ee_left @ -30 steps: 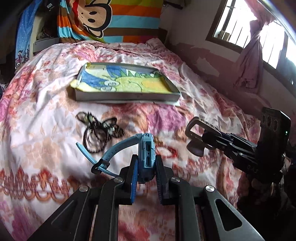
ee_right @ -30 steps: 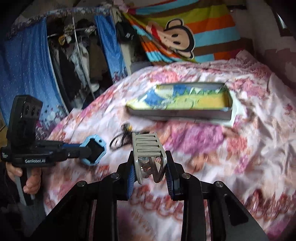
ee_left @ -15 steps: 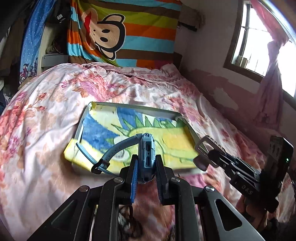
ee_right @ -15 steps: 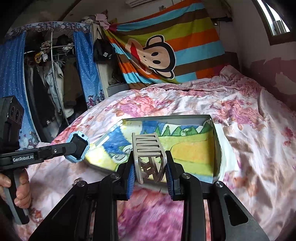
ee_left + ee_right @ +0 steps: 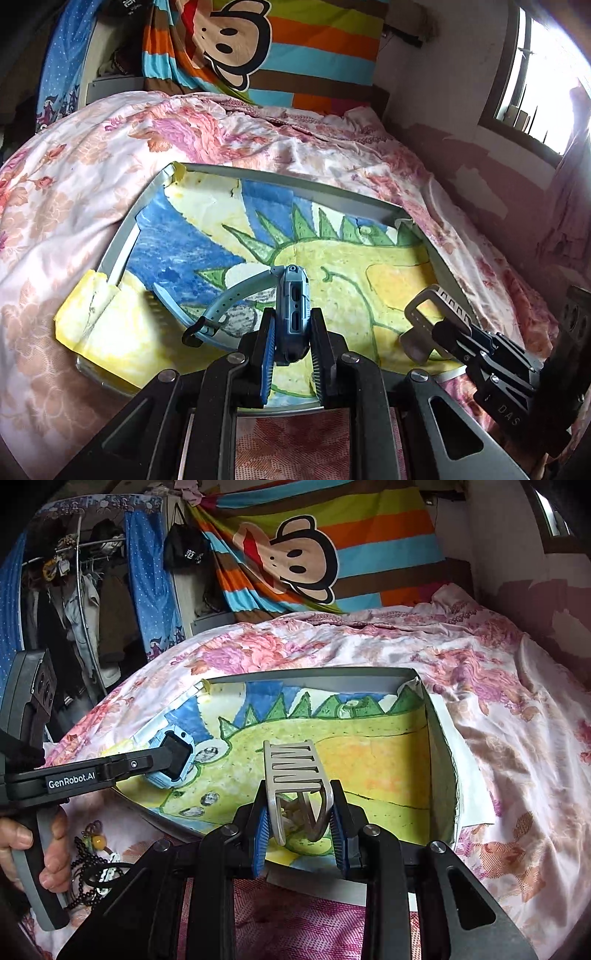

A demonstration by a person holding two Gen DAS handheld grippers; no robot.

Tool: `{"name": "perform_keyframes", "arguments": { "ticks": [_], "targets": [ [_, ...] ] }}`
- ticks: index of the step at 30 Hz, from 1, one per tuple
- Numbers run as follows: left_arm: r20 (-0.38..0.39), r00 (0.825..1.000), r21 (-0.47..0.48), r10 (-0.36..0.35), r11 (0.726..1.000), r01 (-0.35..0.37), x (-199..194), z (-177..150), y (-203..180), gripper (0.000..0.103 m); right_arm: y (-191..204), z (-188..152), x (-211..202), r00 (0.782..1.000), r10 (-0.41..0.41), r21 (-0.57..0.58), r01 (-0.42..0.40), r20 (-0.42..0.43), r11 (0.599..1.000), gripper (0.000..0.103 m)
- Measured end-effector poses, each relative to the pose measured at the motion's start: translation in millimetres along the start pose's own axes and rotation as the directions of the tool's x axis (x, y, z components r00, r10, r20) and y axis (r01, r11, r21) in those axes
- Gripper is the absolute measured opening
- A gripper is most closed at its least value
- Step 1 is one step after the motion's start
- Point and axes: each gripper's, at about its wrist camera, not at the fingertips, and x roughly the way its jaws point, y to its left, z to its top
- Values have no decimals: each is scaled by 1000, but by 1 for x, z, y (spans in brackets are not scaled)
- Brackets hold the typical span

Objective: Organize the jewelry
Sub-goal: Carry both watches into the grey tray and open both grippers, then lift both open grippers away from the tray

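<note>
I've carried both grippers from the floral bedspread (image 5: 66,206) to above the shallow grey tray with the dinosaur drawing (image 5: 122,240). My left gripper (image 5: 291,332) stays clamped on the light-blue plastic smartwatch (image 5: 293,306), my right gripper (image 5: 301,823) on the pale-grey claw hair clip (image 5: 291,768). Both look ready to set down.

Lying on bed (image 5: 498,738), over floral cover: grey tray (image 5: 439,746) lined with a dinosaur drawing (image 5: 388,760); beaded bracelets (image 5: 92,864) resting just beside its near-left corner.

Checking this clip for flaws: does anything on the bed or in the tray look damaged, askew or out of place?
The drawing paper lining the grey tray fits badly: its near-left corner spills over the rim, torn, and the far-left corner curls up. A tangle of dark beads lies loose on the bedspread outside the tray.
</note>
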Motion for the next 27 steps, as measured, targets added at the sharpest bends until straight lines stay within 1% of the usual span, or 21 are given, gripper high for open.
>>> {"name": "perform_keyframes", "arguments": {
  "ticks": [6,8,9,10,13,14,15,16,17,19,20,21,24,25,27],
  "targets": [
    [-22,1000,10,8,1000,-8,3,-1,0,17,1,-4,1,1000,-15,-19,15,-4,1000,28],
    [-36,999,-1,7,1000,-7,4,-1,1,18,1,-4,1,1000,-21,-21,21,-3,1000,35],
    [-42,999,-10,4,1000,-4,4,0,2,19,0,-4,0,1000,-24,-19,24,1,1000,43],
    [-42,999,-24,-2,1000,1,2,0,5,20,0,-3,-1,1000,-26,-17,26,6,1000,48],
    [-35,999,-52,5,999,-7,-3,2,9,33,-2,-2,-4,999,-32,-8,32,6,999,50],
    [-25,1000,-66,2,998,-4,-7,3,11,43,-2,-2,-5,999,-36,-7,36,5,999,51],
    [-15,1000,-80,0,997,-1,-11,3,13,60,-3,-2,-5,999,-41,-7,41,5,999,53],
    [4,1000,-100,-2,995,2,-17,4,15,67,-2,-1,-7,999,-48,-8,48,5,999,57],
    [35,999,-124,-6,992,10,-25,4,18,75,-1,-1,-9,998,-56,-9,56,8,998,59],
    [58,998,-139,-9,990,17,-36,6,19,77,1,0,-15,997,-69,-14,69,19,997,64],
    [63,998,-142,-5,990,14,-42,8,19,80,2,2,-19,997,-78,-16,78,26,997,65],
    [70,998,-144,3,990,8,-47,9,18,86,4,3,-23,996,-84,-17,84,33,996,68],
    [110,994,-149,19,989,-3,-66,10,16,96,8,8,-40,994,-86,-12,87,68,996,81],
    [125,992,-145,24,989,-6,-74,11,15,97,9,10,-47,993,-86,-8,87,79,996,86],
    [159,986,-130,43,991,-22,-92,11,11,101,13,13,-61,991,-85,0,86,103,996,91]
  ]
}}
